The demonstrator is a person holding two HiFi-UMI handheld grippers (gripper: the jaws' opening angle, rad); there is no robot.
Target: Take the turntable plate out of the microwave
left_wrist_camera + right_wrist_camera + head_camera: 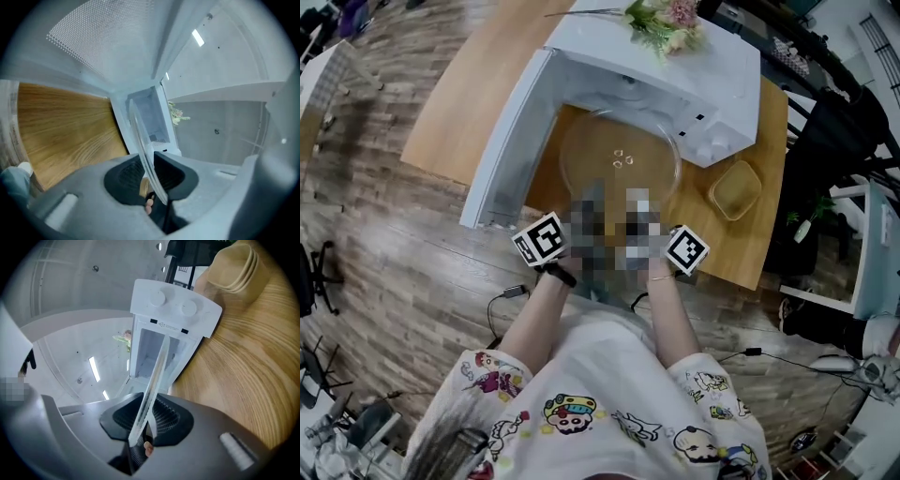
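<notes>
The left gripper (149, 174) and the right gripper (144, 420) each have their jaws clamped on the near rim of the glass turntable plate (619, 155). The plate is held level at the mouth of the open white microwave (694, 75), above the wooden bench (459, 112).

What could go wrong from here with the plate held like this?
1. The left gripper and right gripper pinch only the near rim of the glass plate. Smooth glass could slip, or the far side could droop.
2. The open door stands close at the plate's left, so a sideways swing might knock it.
</notes>
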